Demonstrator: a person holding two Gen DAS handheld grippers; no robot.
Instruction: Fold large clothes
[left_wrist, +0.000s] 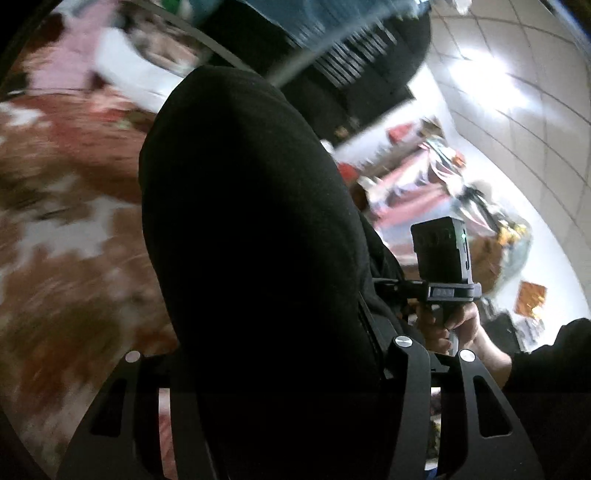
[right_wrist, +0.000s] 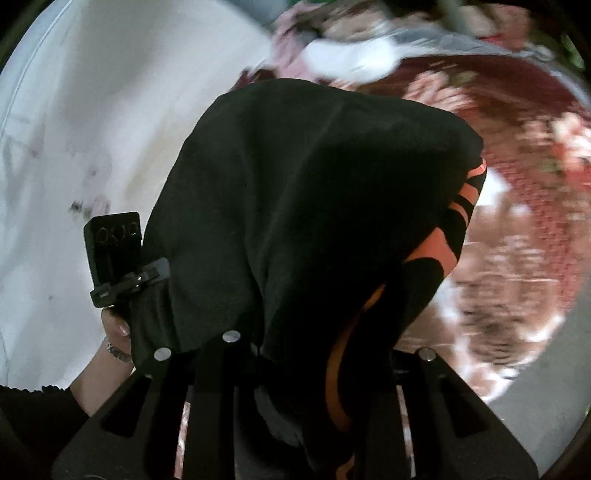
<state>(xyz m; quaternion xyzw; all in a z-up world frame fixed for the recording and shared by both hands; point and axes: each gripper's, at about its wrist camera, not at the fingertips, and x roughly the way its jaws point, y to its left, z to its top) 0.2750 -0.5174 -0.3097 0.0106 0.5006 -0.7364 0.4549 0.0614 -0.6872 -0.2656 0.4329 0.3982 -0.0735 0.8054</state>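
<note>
Hanging in a heavy bunch, the black garment fills most of what each wrist camera sees, draped over the fingers of both tools and held up above a bed with a red and white floral cover. The left gripper has its fingers buried in the cloth; the fabric spills out from between them, so it seems clamped on a thick fold, though the tips themselves are hidden. The right gripper is drawn in narrower on another part of the same garment, where orange stripes run along one edge. Each camera also catches the other tool: from the left wrist, a bare hand wraps the right tool's handle below its black camera block, a dark sleeve behind it. From the right wrist, a hand wearing a bracelet grips the left tool. Loose pink and white clothes lie blurred at the far end of the bed.
</note>
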